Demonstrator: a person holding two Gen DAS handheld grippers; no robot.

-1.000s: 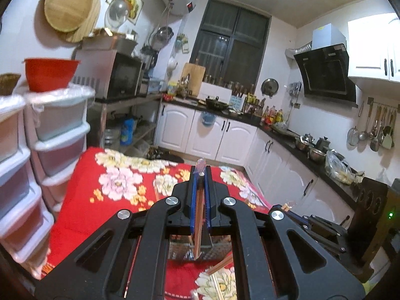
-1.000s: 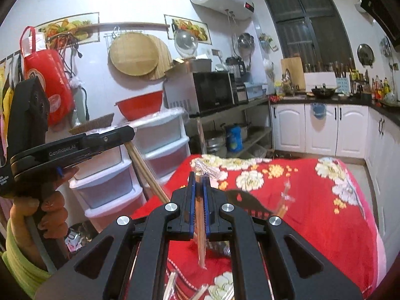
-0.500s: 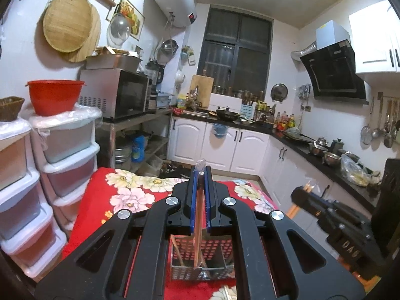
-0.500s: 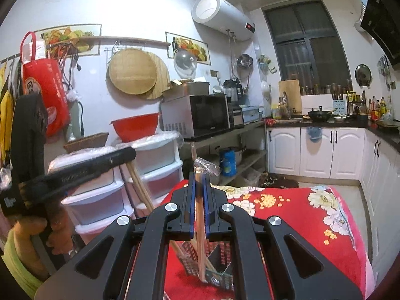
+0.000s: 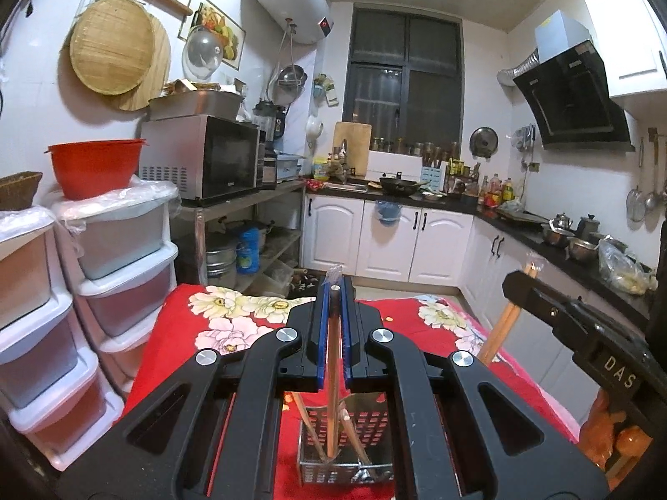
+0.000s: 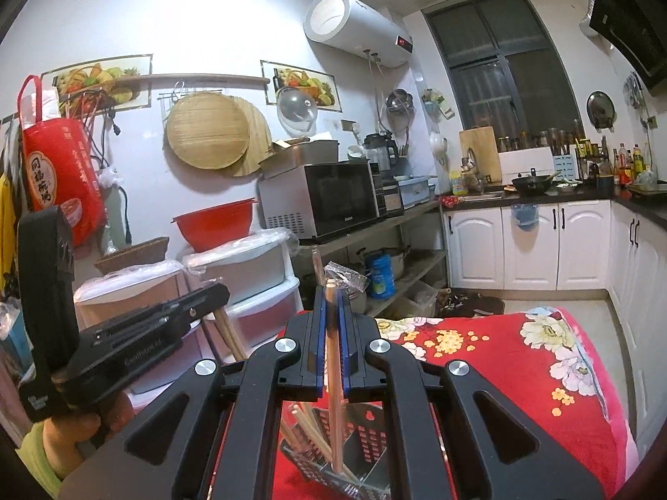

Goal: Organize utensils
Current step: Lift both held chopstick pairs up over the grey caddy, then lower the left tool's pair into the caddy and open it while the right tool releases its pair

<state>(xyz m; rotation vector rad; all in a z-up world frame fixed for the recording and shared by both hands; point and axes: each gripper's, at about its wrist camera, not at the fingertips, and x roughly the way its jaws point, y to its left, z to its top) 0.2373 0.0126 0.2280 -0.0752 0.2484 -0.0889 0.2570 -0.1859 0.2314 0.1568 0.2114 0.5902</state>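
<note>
Chopsticks, pale wood, hang upright over a perforated metal caddy.

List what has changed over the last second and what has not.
Both claws have moved over the metal utensil holder, which a second ago lay low behind them and now sits under the chopstick tips. The left claw and right claw each stay shut on their wooden chopsticks; nothing has been released. The red floral cloth and the chopsticks already in the holder are unchanged.
</note>
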